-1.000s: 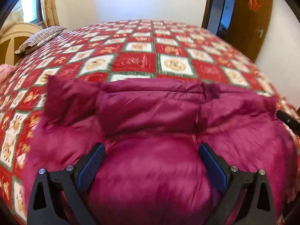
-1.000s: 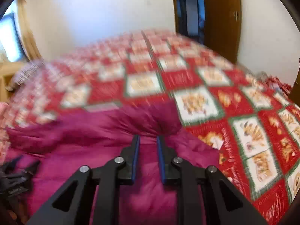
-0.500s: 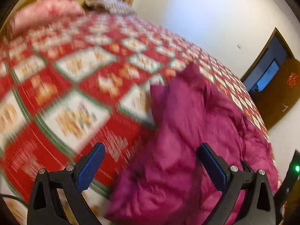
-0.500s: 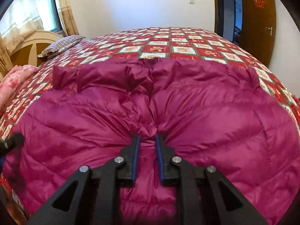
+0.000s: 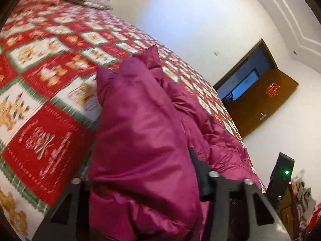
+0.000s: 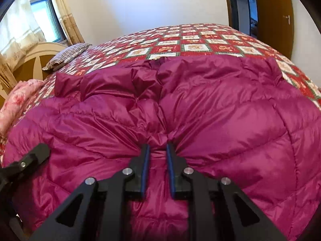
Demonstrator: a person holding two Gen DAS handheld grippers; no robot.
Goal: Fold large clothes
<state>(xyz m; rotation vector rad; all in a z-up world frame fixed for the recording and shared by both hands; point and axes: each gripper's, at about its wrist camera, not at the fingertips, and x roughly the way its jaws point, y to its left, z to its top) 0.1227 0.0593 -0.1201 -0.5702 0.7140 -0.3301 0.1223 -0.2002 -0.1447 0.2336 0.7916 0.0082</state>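
Observation:
A magenta puffer jacket [image 6: 200, 108] lies spread on the bed, collar toward the far side. In the right wrist view my right gripper [image 6: 157, 149] is shut on a pinch of its near hem at the middle, and the fabric puckers around the blue pads. In the left wrist view a thick fold of the jacket [image 5: 140, 120] at its left side bulges between the fingers of my left gripper [image 5: 140, 160]. Those jaws are closing and press on the fold; the left finger is hidden behind it. The left gripper's black body [image 6: 30, 156] shows at the jacket's left edge.
A red, white and green patterned bedspread [image 6: 200, 46] covers the bed. A striped pillow [image 6: 68, 54] and pink bedding [image 6: 18, 100] lie by the cream headboard [image 6: 34, 60] at the left. A brown door [image 6: 274, 10] stands at the right, beyond the bed.
My left gripper swung to the jacket's left side, rolled, and its wide jaws closed in on a thick fold. My right gripper shifted to the middle of the hem, then held still.

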